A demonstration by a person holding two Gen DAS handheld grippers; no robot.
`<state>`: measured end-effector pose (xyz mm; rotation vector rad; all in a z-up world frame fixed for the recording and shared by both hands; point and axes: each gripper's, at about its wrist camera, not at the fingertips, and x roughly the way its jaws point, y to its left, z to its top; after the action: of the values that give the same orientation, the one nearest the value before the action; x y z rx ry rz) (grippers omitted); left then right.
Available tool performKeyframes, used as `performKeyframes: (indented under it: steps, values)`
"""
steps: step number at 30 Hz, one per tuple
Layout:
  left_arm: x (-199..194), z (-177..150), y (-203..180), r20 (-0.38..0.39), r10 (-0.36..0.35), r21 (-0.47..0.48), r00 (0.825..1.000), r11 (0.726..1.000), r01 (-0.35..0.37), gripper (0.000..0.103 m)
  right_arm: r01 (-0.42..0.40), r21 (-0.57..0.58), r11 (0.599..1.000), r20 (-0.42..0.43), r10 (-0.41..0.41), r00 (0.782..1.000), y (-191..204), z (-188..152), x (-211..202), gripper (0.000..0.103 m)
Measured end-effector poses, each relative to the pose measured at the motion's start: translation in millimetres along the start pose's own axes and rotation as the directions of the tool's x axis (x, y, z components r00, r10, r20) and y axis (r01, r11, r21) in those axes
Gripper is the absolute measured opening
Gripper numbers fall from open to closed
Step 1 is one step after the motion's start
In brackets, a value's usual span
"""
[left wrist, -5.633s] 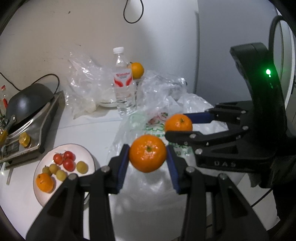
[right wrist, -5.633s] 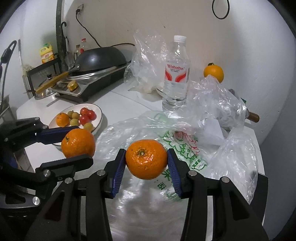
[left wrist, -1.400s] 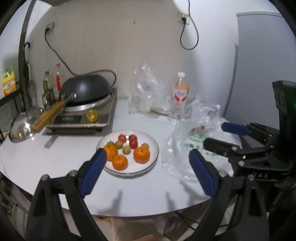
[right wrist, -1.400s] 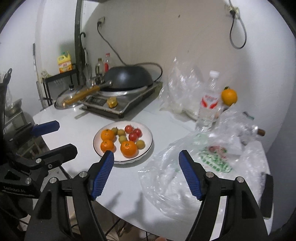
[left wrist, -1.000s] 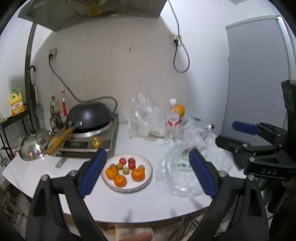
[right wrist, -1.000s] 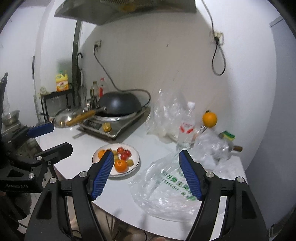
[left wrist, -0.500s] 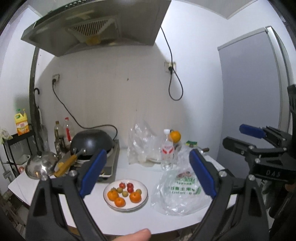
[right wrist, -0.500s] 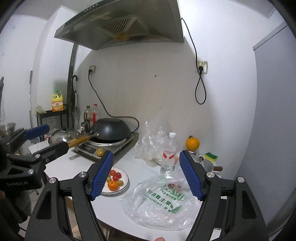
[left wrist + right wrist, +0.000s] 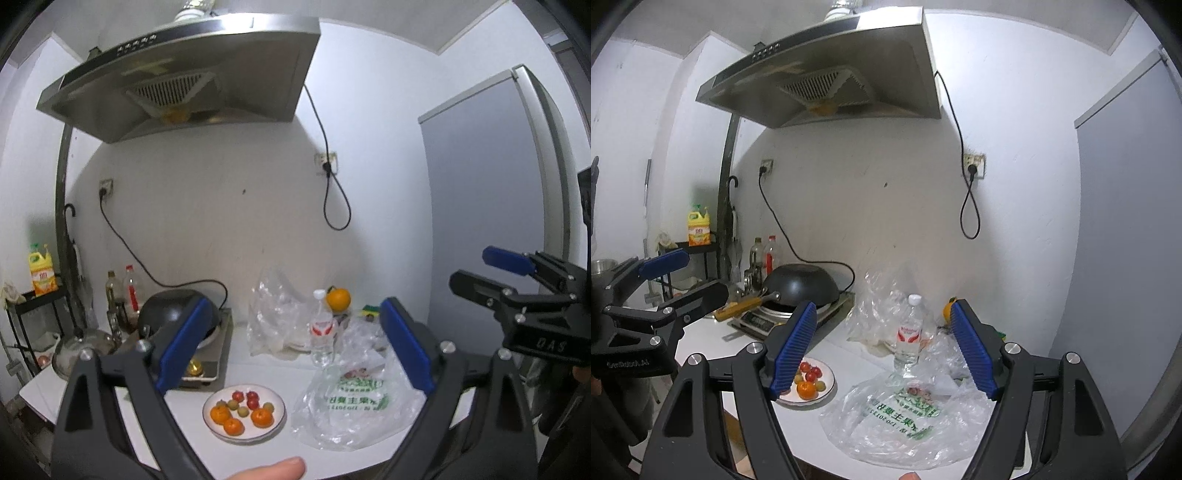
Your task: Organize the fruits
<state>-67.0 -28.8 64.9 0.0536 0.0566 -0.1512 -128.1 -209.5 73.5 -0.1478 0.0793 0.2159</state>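
left claw (image 9: 291,350) spread, nothing between its pads. right claw (image 9: 882,347) spread, likewise bare. both held level, well back from the tabletop (image 9: 173,439). fruits: three oranges, red tomatoes and small greenish fruit on the white plate (image 9: 279,421); plastic bag (image 9: 354,406) lies just right of it.

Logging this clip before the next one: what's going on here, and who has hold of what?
Nobody holds anything. A person has a pair of tongs in each hand, and both the left tongs and the right tongs stand open and empty, well back from the white table. On it, a plate carries three oranges and some small red and yellowish fruits, beside a clear plastic bag. One orange still sits at the back, behind the water bottle.
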Motion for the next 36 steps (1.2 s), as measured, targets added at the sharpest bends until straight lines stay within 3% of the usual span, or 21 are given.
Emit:
performKeyframes:
  steps: [13, 36]
  values:
    - [-17.2, 37.6, -9.6, 0.069, 0.018, 0.030, 0.997, 0.999, -0.020, 0.094, 0.045, 0.014, 0.999, 0.080, -0.046, 0.996, -15.4, 26.0, -29.5, 0.080]
    - [4.5, 16.0, 2.7, 0.020, 0.019, -0.011, 1.000, 1.000, -0.019, 0.094, 0.032, 0.015, 0.999, 0.032, -0.033, 0.999, -14.2, 15.4, -10.0, 0.081]
